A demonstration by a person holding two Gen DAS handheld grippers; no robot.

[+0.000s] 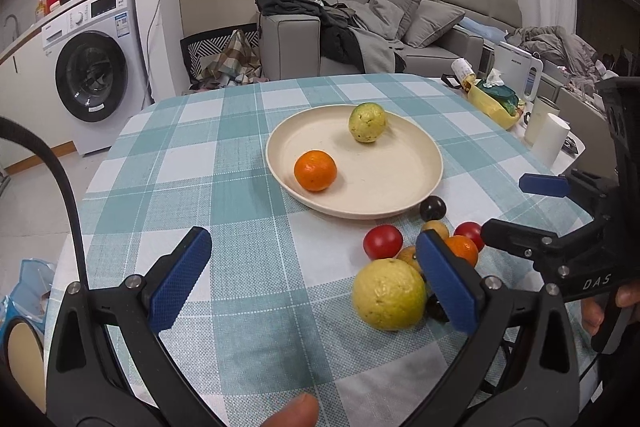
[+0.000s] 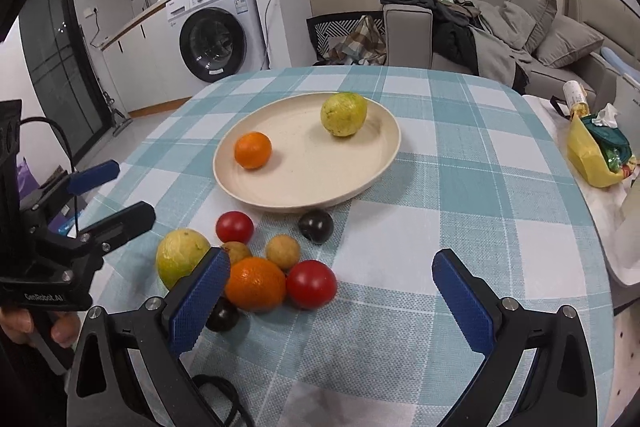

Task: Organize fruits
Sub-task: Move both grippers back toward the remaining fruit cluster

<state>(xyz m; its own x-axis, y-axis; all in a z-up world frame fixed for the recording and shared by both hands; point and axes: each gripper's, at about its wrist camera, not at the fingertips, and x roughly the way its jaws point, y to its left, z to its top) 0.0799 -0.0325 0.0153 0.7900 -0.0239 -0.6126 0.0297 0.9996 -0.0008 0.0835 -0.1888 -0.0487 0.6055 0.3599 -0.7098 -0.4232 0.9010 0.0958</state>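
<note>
Between wide-spread, empty right gripper (image 2: 332, 283) pads: red tomato (image 2: 311, 283) and orange (image 2: 255, 283), nearest of the loose pile. Just left, guava (image 2: 181, 258); left gripper (image 1: 314, 277) equally wide and empty, guava beside its right pad. Beyond: plate (image 2: 352, 183), already holding orange and guava.

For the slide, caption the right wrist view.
Open right tool above loose fruit pile; an orange mandarin and yellow-green guava sit apart on the round cream plate.
</note>
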